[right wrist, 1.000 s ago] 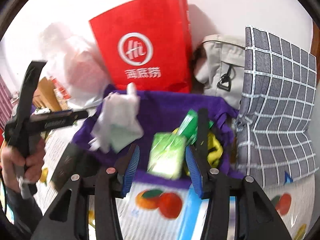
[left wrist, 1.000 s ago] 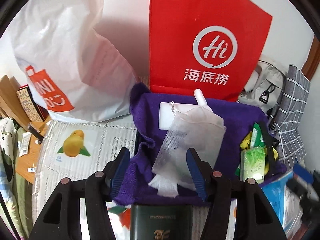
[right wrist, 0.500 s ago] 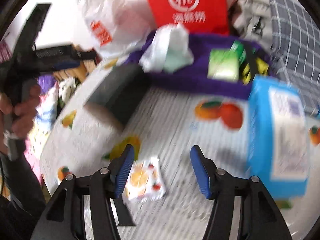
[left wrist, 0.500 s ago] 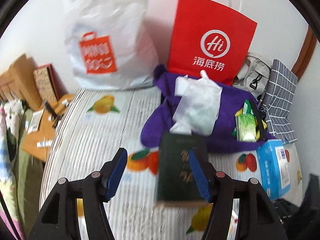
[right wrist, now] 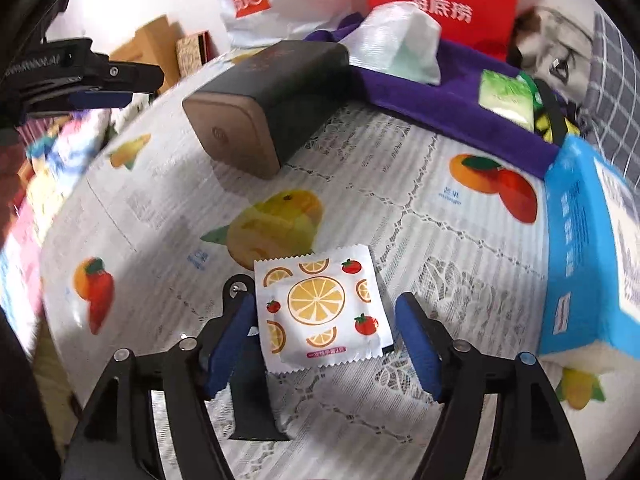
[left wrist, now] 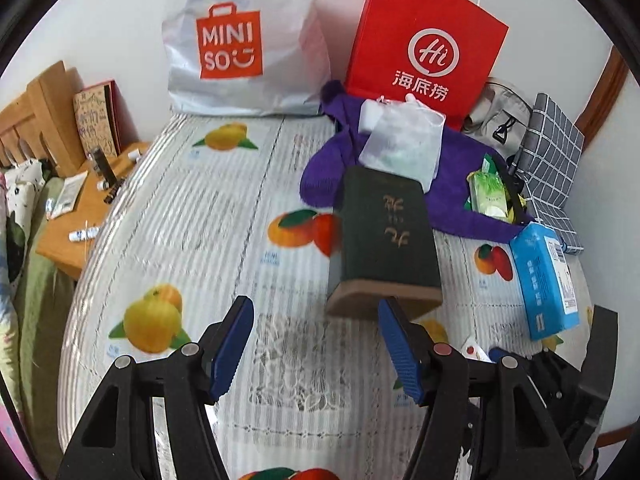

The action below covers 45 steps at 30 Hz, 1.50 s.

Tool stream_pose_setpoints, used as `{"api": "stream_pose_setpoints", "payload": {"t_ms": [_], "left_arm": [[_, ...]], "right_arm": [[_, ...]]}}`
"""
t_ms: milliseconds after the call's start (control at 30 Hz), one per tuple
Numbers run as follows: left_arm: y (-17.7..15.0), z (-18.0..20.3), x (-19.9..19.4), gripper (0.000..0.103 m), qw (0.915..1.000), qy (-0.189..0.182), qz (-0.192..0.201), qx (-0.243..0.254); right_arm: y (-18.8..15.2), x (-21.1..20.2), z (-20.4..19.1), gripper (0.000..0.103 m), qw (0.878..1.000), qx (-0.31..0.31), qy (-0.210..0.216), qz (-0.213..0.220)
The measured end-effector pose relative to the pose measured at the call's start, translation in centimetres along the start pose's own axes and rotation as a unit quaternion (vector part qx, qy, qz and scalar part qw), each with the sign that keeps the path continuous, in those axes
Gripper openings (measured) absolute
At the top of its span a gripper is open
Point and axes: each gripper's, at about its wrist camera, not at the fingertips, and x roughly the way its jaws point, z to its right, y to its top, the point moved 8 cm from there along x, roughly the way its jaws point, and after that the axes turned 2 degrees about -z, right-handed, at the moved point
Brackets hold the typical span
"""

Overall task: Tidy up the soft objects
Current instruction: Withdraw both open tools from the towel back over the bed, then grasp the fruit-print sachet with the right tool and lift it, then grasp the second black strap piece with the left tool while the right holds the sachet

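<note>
A purple cloth (left wrist: 460,196) lies at the back of the fruit-print table, with a white mesh pouch (left wrist: 402,142) and a green tissue pack (left wrist: 490,196) on it. A dark green box (left wrist: 386,240) lies in front of it. My left gripper (left wrist: 316,344) is open and empty, just short of the box's near end. In the right wrist view, a white packet with orange slices (right wrist: 322,312) lies flat between the fingers of my open right gripper (right wrist: 324,340). The cloth (right wrist: 452,92), pouch (right wrist: 400,40) and box (right wrist: 272,100) show behind.
A blue tissue pack (left wrist: 546,276) lies at the right, also in the right wrist view (right wrist: 588,252). A red paper bag (left wrist: 424,44), a white MINISO bag (left wrist: 244,40), a grey bag (left wrist: 500,116) and a checked cloth (left wrist: 554,148) stand against the wall. A wooden side table (left wrist: 80,216) stands left.
Both grippers have pulled back from the purple cloth toward the table's near side. The right gripper has come down over the orange-slice packet. Both stay open.
</note>
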Motion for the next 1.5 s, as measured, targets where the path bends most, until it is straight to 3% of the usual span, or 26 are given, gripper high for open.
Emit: {"api": "stream_pose_setpoints", "payload": {"t_ms": [100,267,567,700,1033,1300,1500], "left_arm": [[-0.7,-0.6,-0.1,0.063,1.0000,0.003,-0.002,-0.006],[-1.8,-1.1,-0.4,0.063,0.9999,0.003,-0.006,-0.014],[-4.2,-0.5,-1.0,0.063,0.9998,0.011,-0.017,-0.002],[-5.2,-0.2,-1.1,0.063,0.9996,0.014,-0.023,0.000],[-8.1,2.0,-0.6,0.063,0.9989,0.011,-0.042,0.017],[-11.7,5.8,1.6,0.063,0.9956,-0.015,-0.085,0.037],[-13.9,10.5,2.3,0.063,0.9906,-0.056,-0.109,0.060]], "right_arm": [[0.0,-0.1,0.4,0.070,1.000,0.009,0.010,0.002],[-0.1,0.0,0.5,0.057,0.999,-0.012,-0.032,0.001],[-0.6,-0.5,0.5,0.041,0.999,-0.007,-0.041,0.018],[-1.2,-1.0,-0.1,0.017,0.999,-0.013,-0.045,0.027],[-4.0,-3.4,3.5,0.014,0.996,0.054,-0.054,0.042],[-8.5,-5.6,7.9,0.015,0.991,0.090,-0.085,0.048],[-11.5,-7.1,11.2,0.015,0.985,0.135,-0.086,0.066]]}}
